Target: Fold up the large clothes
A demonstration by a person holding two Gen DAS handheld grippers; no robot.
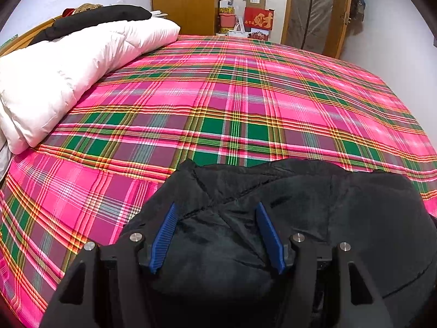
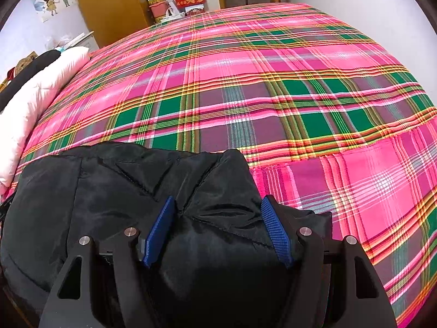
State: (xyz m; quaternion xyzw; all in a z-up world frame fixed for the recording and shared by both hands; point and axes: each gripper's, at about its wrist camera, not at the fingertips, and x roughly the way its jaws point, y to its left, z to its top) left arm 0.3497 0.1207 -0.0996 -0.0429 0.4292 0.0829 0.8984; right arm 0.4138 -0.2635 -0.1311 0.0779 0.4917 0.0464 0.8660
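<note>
A black padded jacket [image 1: 300, 205] lies bunched at the near edge of the bed; it also shows in the right wrist view [image 2: 109, 191]. My left gripper [image 1: 215, 210] has its blue pads [image 1: 166, 235] spread wide, with a fold of the jacket bulging up between them, near its left corner. My right gripper [image 2: 217, 205] is open the same way, blue pads [image 2: 275, 232] on either side of a jacket fold at its right corner. The near part of the jacket is hidden under both grippers.
The bed carries a pink and green plaid sheet [image 1: 245, 95]. A white duvet [image 1: 68, 73] with a black garment [image 1: 95, 19] on it lies along the left side. A wooden wardrobe [image 1: 183, 0], boxes [image 1: 256, 13] and a door stand beyond the far edge.
</note>
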